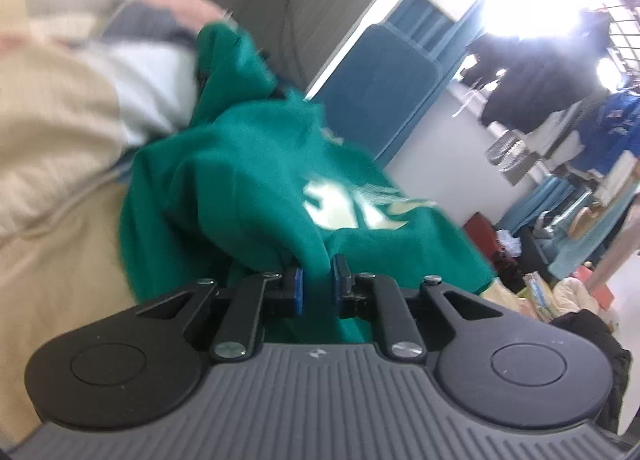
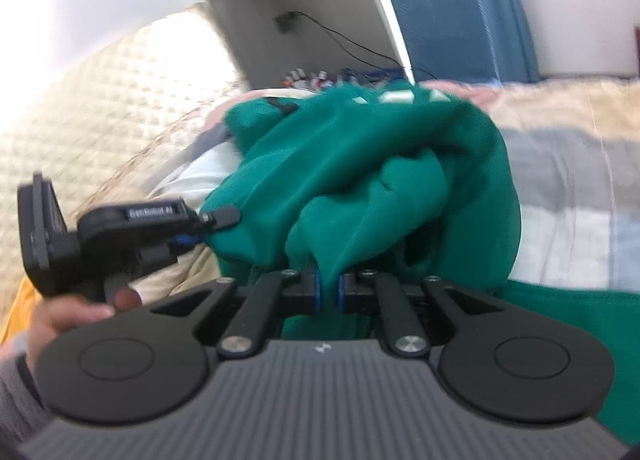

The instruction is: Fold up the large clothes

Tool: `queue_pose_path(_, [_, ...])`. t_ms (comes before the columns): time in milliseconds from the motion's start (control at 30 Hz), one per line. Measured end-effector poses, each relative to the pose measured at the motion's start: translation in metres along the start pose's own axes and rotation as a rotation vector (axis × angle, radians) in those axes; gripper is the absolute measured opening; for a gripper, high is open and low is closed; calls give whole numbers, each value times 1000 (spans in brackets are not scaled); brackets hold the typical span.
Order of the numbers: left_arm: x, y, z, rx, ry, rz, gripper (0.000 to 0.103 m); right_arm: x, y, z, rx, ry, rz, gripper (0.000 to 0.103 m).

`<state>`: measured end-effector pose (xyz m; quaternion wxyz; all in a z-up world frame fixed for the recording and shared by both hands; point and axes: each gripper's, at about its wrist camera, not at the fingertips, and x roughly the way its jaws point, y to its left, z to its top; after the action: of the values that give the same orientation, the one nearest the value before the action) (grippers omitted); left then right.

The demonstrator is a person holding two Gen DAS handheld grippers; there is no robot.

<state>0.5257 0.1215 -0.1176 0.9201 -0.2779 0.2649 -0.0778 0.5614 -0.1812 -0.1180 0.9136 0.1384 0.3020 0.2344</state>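
The green sweatshirt (image 1: 256, 180) lies bunched mid-frame on a beige bed (image 1: 52, 132), its pale print facing up. The left gripper (image 1: 317, 280), at lower centre, has its jaws pinching a fold of the sweatshirt. The right gripper (image 2: 328, 287) likewise pinches a fold, jaws nearly together. At left in the right wrist view, a hand (image 2: 68, 318) holds the left gripper against the cloth's edge.

We carry black grippers (image 1: 316, 280) with blue pads (image 1: 297, 290), silver screws (image 2: 408, 343), ribbed grey bodies; our sleeve (image 2: 16, 400) is grey.
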Motion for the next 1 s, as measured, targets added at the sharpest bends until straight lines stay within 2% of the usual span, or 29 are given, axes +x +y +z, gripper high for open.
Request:
queue_pose_path(167, [-81,-38,2,43,-61,-61,14,-68,7,4,-23,-75,56,10])
queue_pose_path(333, [-185,-79,-18,84,-131,-111,14,-153,20,-7,-38,-158,112,10])
queue_pose_path(500, [-274,-104,-55,100,-173,-132,14,-231,32,-33,-52,-226,159,10])
queue_pose_path(667, [-356,-112,-106,114,-209,-144,14,-287,46,-64,-43,-247,209,10])
queue_pose_path(733, [-383,-106,-128,111,-210,-118,14,-302,52,-82,-39,-229,225,10])
queue_pose_path(833, [-402,-86,-155,75,-200,-56,14,-305,59,-112,-11,-139,233,10])
queue_pose_path(1000, [-389,-29,-196,-1,-128,80,14,-267,73,-165,-24,81,167,12])
